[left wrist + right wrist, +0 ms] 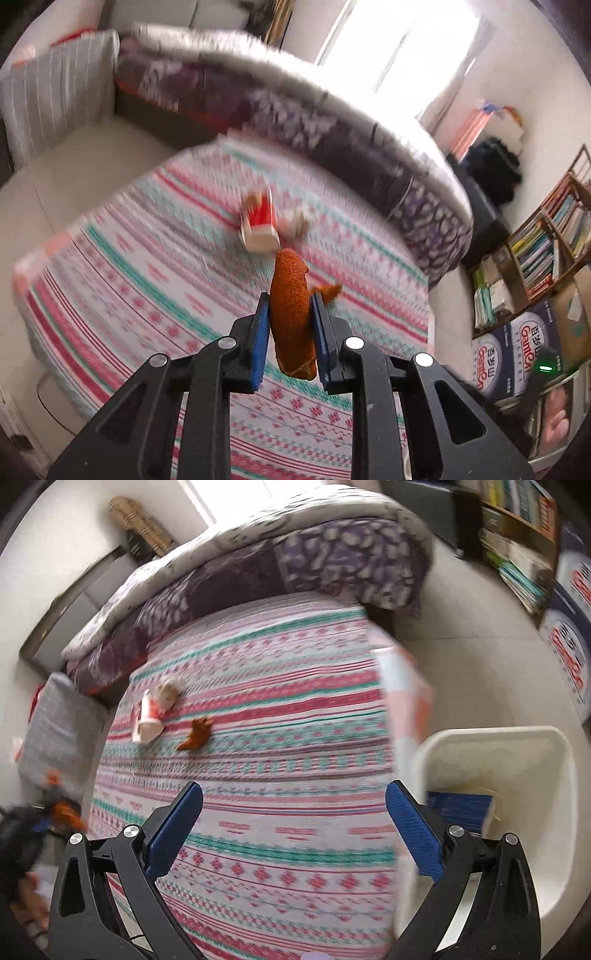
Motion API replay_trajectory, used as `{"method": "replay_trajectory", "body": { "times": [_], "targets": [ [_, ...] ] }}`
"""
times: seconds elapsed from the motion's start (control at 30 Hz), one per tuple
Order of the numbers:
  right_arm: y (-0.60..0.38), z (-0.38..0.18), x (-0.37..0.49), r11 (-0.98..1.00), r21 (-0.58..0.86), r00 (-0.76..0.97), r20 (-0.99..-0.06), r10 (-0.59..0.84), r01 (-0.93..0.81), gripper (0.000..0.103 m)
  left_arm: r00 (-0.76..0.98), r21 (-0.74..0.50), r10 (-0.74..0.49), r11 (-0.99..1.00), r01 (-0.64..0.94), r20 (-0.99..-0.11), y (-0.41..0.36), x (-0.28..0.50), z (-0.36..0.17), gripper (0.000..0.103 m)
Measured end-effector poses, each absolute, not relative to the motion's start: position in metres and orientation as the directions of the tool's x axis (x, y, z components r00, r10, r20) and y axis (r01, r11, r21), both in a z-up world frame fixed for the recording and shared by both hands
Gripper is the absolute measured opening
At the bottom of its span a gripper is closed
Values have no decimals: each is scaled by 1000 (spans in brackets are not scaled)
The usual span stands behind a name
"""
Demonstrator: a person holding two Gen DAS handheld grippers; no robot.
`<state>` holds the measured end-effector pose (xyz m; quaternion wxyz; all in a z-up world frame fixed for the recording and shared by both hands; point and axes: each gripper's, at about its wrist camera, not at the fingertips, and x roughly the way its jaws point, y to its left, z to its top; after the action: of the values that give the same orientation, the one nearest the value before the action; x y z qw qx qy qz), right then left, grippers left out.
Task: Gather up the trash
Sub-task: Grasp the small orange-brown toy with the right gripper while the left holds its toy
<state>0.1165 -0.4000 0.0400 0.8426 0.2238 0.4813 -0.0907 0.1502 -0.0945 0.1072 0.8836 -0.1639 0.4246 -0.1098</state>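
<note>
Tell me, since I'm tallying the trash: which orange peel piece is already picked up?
The long orange peel clamped in the left gripper. The smaller curled peel lies on the bed beside the red cup.

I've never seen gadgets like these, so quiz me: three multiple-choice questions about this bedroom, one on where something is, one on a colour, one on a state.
1. Where is the white bin?
A. on the bed
B. on the floor beside the bed
C. on the shelf

2. What colour are the tool pads?
A. blue
B. green
C. yellow

3. The left tool is:
A. open and empty
B. out of sight
C. shut on an orange peel

Answers: 1 B, it stands by the striped bed edge; 2 A, both views show blue; 3 C, peel sits pinched between its pads.
</note>
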Motion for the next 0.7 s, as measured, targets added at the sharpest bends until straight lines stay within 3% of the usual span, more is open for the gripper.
{"method": "replay_trajectory", "body": {
  "times": [0.13, 0.3, 0.5, 0.7],
  "targets": [
    [-360, 14, 158, 862, 339, 516, -849, 109, 376, 95, 694, -322, -283, 943, 77, -662, -78, 140, 135, 22],
    [-328, -9, 211, 853, 325, 536, -842, 63, 409, 94, 709, -353, -304, 932, 82, -637, -61, 143, 147, 22],
    [-312, -32, 256, 885, 244, 525, -851, 0, 396, 82, 706, -346, -285, 936, 61, -649, -46, 145, 143, 22],
    [-297, -43, 265, 929, 175, 518, -855, -20, 326, 40, 686, -350, -276, 936, 32, -674, -34, 148, 132, 22]
  ]
}}
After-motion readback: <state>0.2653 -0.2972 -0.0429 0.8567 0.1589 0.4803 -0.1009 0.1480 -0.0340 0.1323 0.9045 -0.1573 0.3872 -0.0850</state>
